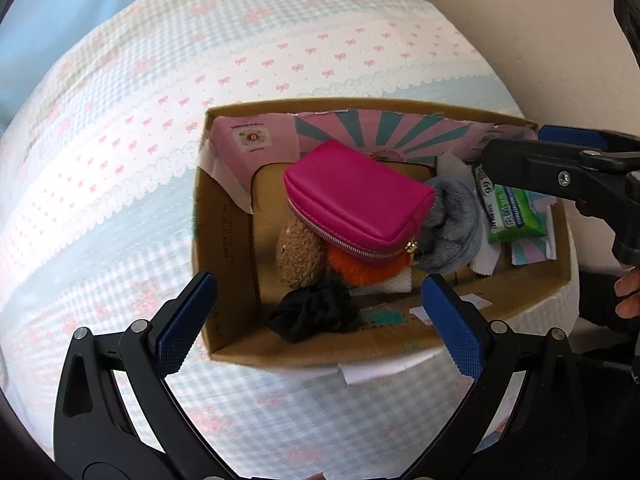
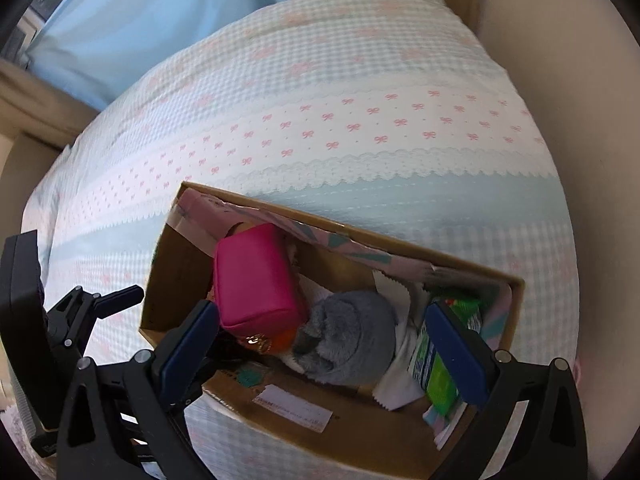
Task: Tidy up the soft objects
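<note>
The left gripper [image 1: 318,322] hangs over a cardboard box [image 1: 224,216] that sits on a bed [image 1: 120,140] with a blue checked and pink-bow cover. Its jaws are spread wide and pinch nothing. Only this view shows the black scrunchie [image 1: 314,314], which lies between the jaws near their tips, at the box's near wall. Just beyond it a brown plush toy [image 1: 298,252] and an orange pompom [image 1: 360,268] lie under a pink zip pouch [image 1: 356,200], all ahead of the jaws and between their lines. A grey furry item [image 1: 452,224] lies ahead of the right-hand jaw, and a green wipes pack [image 1: 514,212] lies further right, outside the jaws, partly under the other gripper's arm. At the far right edge, part of a hand [image 1: 628,292] shows.

The right gripper [image 2: 322,338] also has its jaws spread wide, empty. From here the left gripper shows at the far left, outside the box [image 2: 176,280]. The pouch [image 2: 256,280] lies just ahead of the left-hand jaw, the pompom [image 2: 286,338] peeping from beneath it. The furry item [image 2: 348,336] sits between the jaws, not touched. The wipes pack [image 2: 438,376] is just inside the right-hand jaw, partly hidden behind it; whether they touch I cannot tell. This view alone shows white cloth [image 2: 400,384] under the furry item, and a blue curtain [image 2: 140,20] beyond the bed [image 2: 360,80].
</note>
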